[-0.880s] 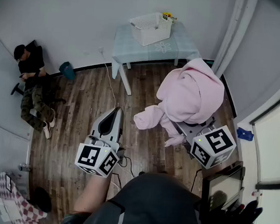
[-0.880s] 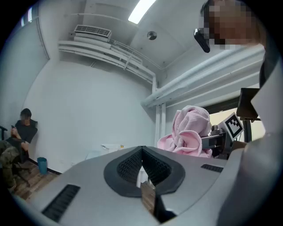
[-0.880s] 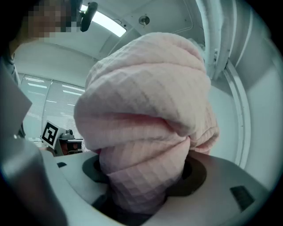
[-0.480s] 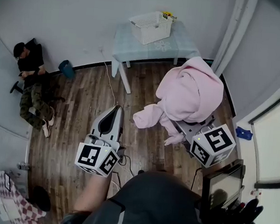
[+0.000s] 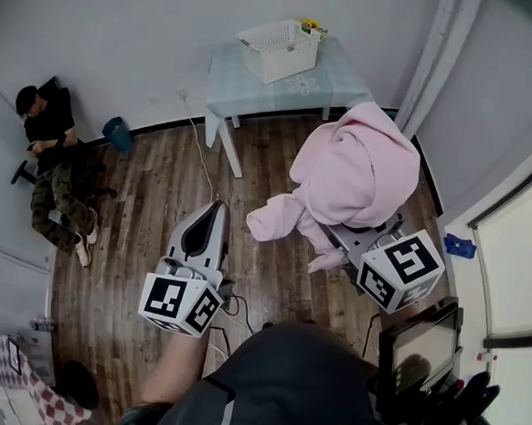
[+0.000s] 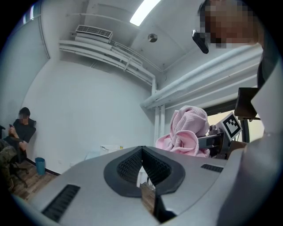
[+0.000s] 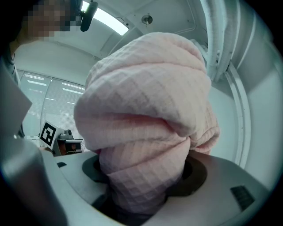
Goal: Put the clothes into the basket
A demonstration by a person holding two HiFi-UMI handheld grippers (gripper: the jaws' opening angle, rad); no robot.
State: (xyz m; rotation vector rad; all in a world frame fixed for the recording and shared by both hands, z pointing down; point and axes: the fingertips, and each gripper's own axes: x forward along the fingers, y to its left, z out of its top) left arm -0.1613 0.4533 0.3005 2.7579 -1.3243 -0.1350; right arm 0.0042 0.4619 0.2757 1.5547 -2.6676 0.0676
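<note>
A bulky pink garment hangs bunched from my right gripper, which is shut on it; a sleeve droops to the left. The cloth fills the right gripper view and is squeezed between the jaws of the right gripper. From the left gripper view the same pink garment shows at the right. My left gripper is held level over the wooden floor, shut and holding nothing, and the left gripper has its pads meeting at the tip. The white basket stands on a pale blue table against the far wall.
A person sits on the floor by the left wall, with a small blue bin beside them. A white cable runs across the floorboards from the wall. A dark screen stands at the lower right, and a window is beyond it.
The whole head view has slid a little to the left. The pink garment stays in the right gripper, and both grippers keep their places relative to each other.
</note>
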